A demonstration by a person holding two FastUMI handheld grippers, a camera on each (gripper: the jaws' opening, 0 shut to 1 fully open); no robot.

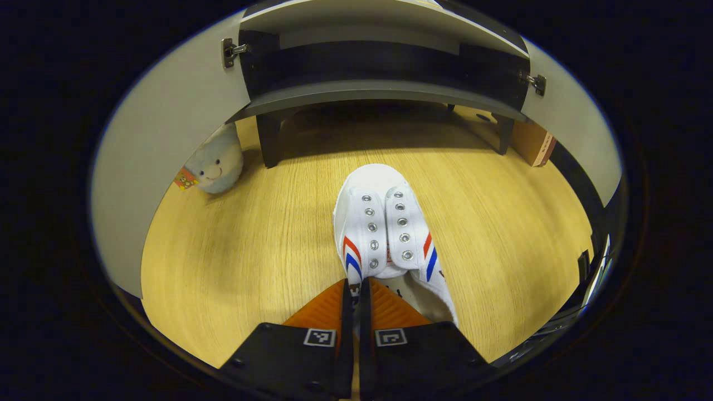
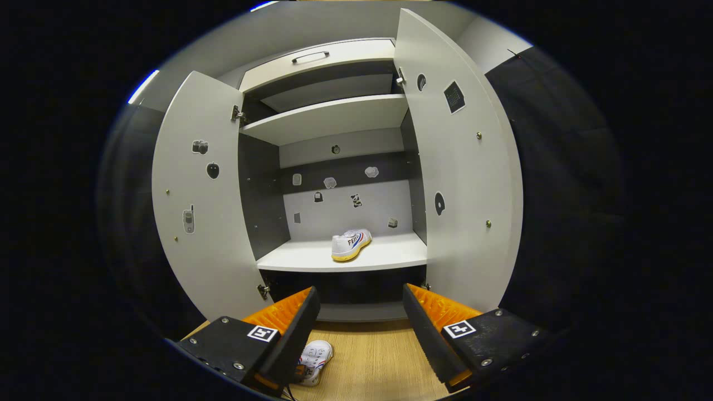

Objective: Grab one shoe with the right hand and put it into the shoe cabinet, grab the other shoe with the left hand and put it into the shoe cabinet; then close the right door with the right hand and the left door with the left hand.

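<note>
Tongs (image 1: 356,289) apparently around shoe (image 1: 384,223) collar

A staged home entryway inside a recording booth is showing here. A grey shoe cabinet (image 2: 334,167) is standing with both doors (image 2: 195,195) hanging open on a wood-grain floor (image 1: 250,267). Small picture stickers (image 2: 356,199) are dotting its back panel and doors. A plush toy (image 1: 217,161) is lying beside one cabinet leg. Black cloth (image 2: 557,139) is hanging alongside.

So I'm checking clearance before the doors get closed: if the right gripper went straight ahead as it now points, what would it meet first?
Probably nothing before the open cabinet: the right gripper, open, aims between both doors, toward the lower shelf front. Depth is unclear.
</note>
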